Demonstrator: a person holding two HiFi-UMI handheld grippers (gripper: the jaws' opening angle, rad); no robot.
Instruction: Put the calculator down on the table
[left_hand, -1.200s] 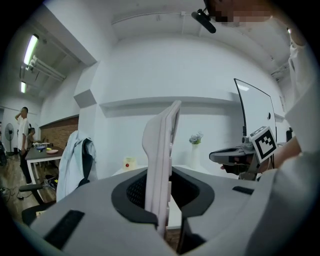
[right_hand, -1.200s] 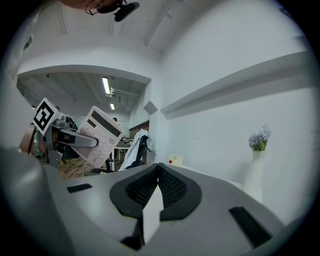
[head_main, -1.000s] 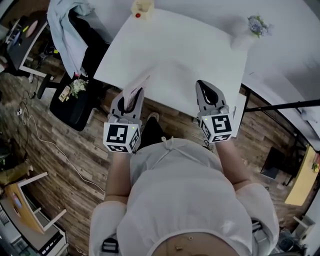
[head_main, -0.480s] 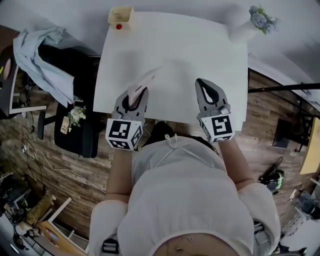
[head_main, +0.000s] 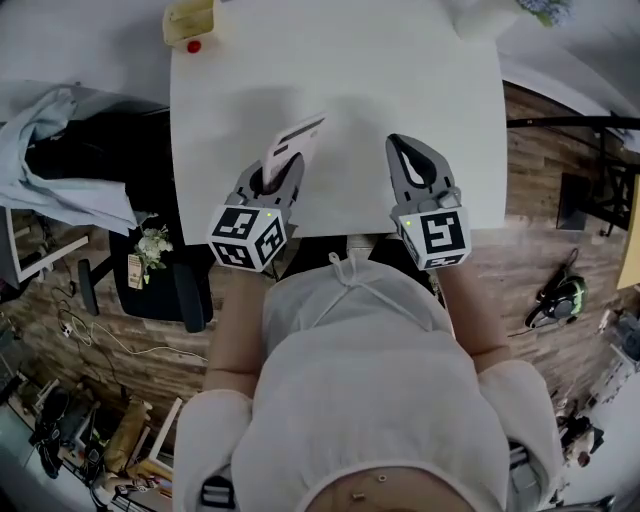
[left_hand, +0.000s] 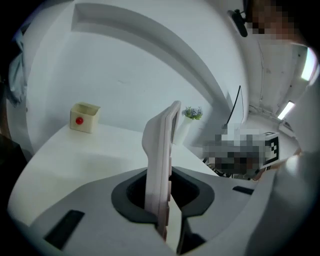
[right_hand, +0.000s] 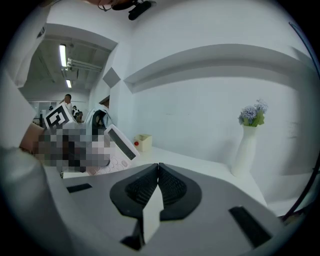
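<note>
A pale pink calculator (head_main: 290, 145) with a dark screen stands edge-on between the jaws of my left gripper (head_main: 270, 180), which is shut on its lower end. It hangs above the near part of the white table (head_main: 340, 80). In the left gripper view the calculator (left_hand: 161, 160) rises upright between the jaws. The right gripper view shows the calculator (right_hand: 119, 145) at the left. My right gripper (head_main: 408, 150) is shut with nothing in it, over the table's near right part.
A small cream box with a red dot (head_main: 188, 22) sits at the table's far left corner. A white vase with flowers (head_main: 490, 12) stands at the far right corner. A black chair (head_main: 165, 270) with draped cloth is left of the table.
Both grippers have come forward and down over the table, the left one carrying the calculator. The calculator is further in over the tabletop.
</note>
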